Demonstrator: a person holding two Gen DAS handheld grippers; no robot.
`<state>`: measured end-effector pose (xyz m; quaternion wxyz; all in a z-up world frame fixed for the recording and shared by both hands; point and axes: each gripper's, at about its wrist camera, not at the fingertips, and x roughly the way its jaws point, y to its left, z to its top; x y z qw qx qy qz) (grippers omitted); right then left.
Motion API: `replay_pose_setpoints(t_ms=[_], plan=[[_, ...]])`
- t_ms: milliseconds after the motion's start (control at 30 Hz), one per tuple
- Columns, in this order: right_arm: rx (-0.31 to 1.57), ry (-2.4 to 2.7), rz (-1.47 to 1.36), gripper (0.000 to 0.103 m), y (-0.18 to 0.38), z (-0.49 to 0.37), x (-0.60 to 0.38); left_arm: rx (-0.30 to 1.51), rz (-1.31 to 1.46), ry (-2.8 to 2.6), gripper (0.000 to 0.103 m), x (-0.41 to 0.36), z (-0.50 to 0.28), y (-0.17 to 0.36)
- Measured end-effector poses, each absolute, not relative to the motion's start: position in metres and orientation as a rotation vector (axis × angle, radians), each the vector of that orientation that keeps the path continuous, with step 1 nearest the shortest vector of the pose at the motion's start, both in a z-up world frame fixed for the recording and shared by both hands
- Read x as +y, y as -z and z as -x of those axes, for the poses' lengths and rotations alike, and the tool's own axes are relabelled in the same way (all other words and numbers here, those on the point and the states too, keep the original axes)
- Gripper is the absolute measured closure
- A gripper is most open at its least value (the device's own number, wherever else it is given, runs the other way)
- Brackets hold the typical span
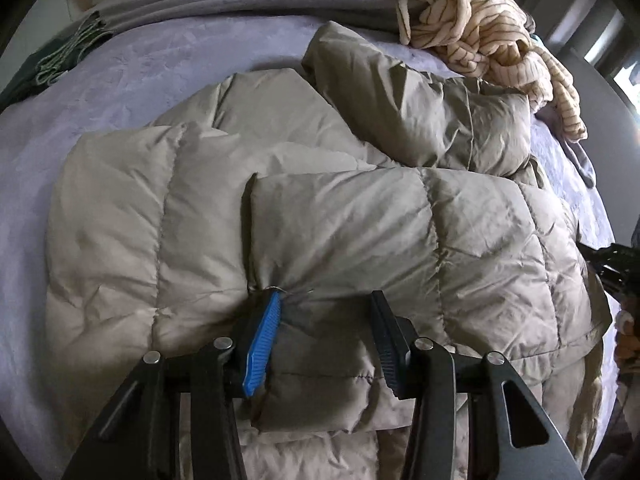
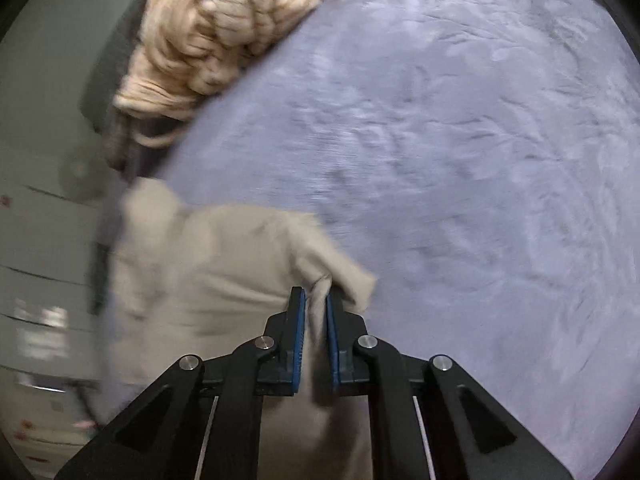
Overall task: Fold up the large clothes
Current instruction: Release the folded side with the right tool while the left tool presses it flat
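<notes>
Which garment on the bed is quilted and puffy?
The beige down jacket between the left gripper fingers; the cream striped garment behind it is a thin, crumpled knit.

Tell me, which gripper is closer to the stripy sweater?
Hard to say. The right gripper pinches the jacket at the bed's edge, where the stripy sweater spills over. The left gripper clamps the jacket with its whole puffy bulk before the sweater.

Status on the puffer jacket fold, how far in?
Done: the beige puffer jacket lies spread on the lavender bed cover, one sleeve already folded over the body. In hand: left gripper straddles a padded fold, right gripper pinches an edge of it. Left: finishing the fold; the striped garment is still heaped, untouched.
</notes>
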<state>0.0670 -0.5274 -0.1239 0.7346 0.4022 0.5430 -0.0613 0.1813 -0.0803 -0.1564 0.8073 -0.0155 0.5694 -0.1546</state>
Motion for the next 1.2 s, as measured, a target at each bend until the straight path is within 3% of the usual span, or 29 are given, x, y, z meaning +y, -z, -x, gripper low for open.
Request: replay_pose_setpoints(t_ms=[100,467,800,1200], plan=[[1.204,0.184,-0.833,0.092,0.128,-0.061,-0.527,1.213,0.009,0.314,0.054,-0.084,-0.181,0.155],[1.159,0.158,-0.597,0.092,0.050,0.005,-0.488,1.162,-0.013,0.268,0.054,-0.058,-0.149,0.117],[1.270,0.146,-0.560,0.095,0.096,0.018,-0.462,1.195,-0.039,0.237,0.051,-0.049,-0.138,0.153],[1.290,0.174,-0.592,0.091,0.061,0.048,-0.459,1.238,-0.039,0.176,0.051,-0.042,-0.116,0.128]])
